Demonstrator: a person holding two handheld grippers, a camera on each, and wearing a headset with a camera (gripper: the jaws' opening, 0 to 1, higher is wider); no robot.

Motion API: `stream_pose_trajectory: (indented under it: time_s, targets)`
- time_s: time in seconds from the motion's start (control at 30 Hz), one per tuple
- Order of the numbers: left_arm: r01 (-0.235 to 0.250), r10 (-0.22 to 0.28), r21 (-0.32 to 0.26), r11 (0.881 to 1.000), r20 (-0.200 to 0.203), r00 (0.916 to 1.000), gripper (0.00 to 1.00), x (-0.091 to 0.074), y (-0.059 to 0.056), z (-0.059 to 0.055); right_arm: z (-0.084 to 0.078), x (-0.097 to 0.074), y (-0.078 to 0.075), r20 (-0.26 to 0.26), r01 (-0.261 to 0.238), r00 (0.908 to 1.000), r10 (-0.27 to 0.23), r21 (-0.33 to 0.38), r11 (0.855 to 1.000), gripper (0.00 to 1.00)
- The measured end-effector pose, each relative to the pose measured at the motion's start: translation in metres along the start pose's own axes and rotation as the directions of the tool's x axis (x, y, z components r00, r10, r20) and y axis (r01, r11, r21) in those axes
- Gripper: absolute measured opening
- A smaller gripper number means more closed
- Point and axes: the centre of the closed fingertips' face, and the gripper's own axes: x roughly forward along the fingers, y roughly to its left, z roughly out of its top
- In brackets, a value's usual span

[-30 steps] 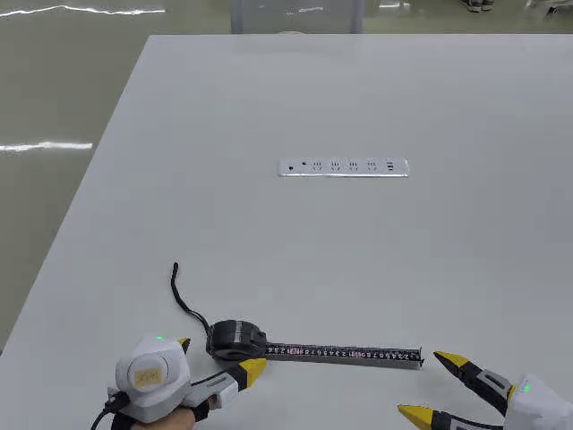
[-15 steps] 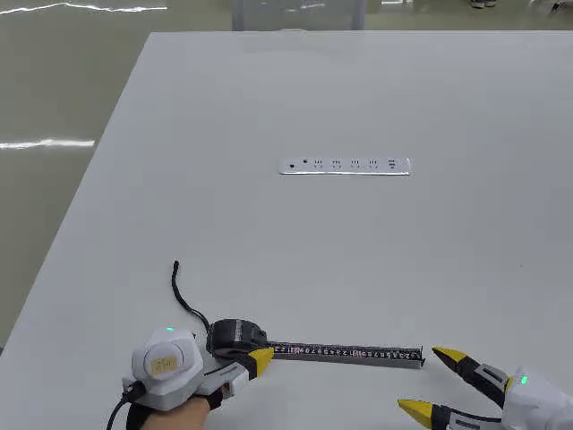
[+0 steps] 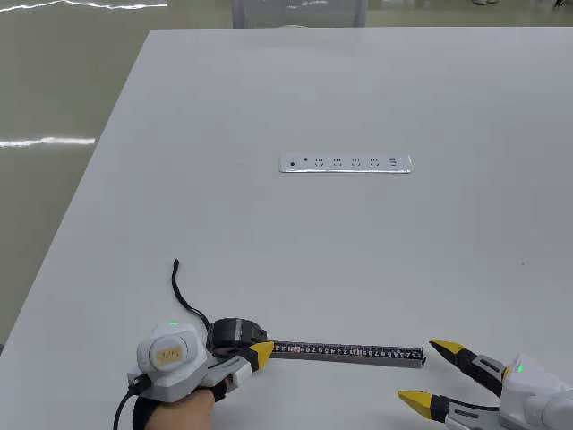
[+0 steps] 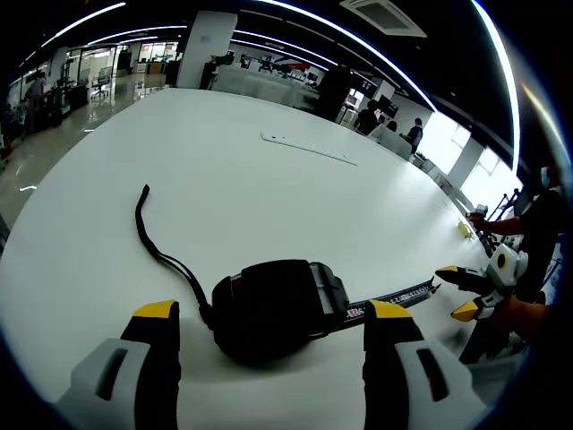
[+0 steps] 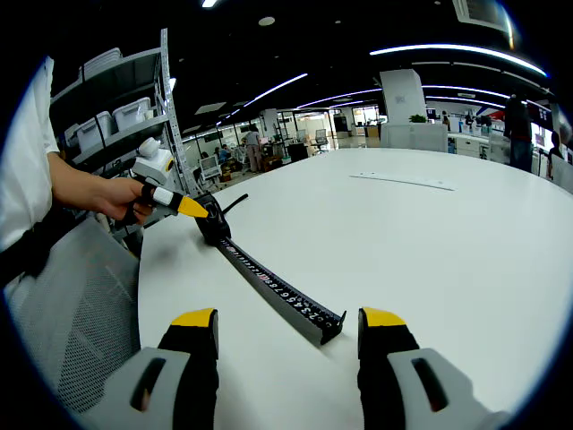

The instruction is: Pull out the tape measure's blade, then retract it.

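The black tape measure case [image 3: 235, 334] lies near the table's front left, its blade [image 3: 349, 352] drawn out to the right and flat on the table. My left gripper [image 3: 228, 345] stands open with the case [image 4: 273, 305] between its yellow-tipped fingers [image 4: 157, 310], a gap on each side. A black wrist strap [image 4: 157, 242] trails away from the case. My right gripper [image 5: 289, 321] is open just short of the blade's hooked end [image 5: 327, 327]. In the head view the right gripper [image 3: 425, 372] sits at the blade's right end.
A white power strip [image 3: 345, 164] lies flat across the middle of the white table [image 3: 358, 251]. The table's left edge [image 3: 81, 206] drops to a shiny floor. A hand holds the left gripper [image 5: 179, 204] beside shelving with bins [image 5: 116, 116].
My left gripper has moved forward so its fingers sit closer around the case. The right gripper has edged slightly down and right. Case and blade have stayed put.
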Motion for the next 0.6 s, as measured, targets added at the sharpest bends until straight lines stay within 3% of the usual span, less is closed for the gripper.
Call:
stream_pose_trajectory:
  time_s: [0.4,0.5,0.6]
  targets:
    - [-0.016,0.016,-0.021,1.000,-0.007,0.9998,0.80,0.0055,0.0011,0.0002,-0.0029,0.0039,-0.0047,-0.008,-0.008,0.9999,0.008,-0.002,1.000,0.62]
    - [-0.021,0.021,0.005,1.000,-0.014,0.9997,0.78,0.0077,0.0011,0.0009,-0.0030,0.0052,-0.0043,-0.008,-0.017,0.9998,0.017,0.000,1.000,0.62]
    - [-0.022,0.022,-0.024,0.999,-0.017,0.9996,0.77,0.0090,0.0025,0.0006,-0.0032,0.0065,-0.0038,-0.011,-0.022,0.9997,0.022,-0.009,1.000,0.61]
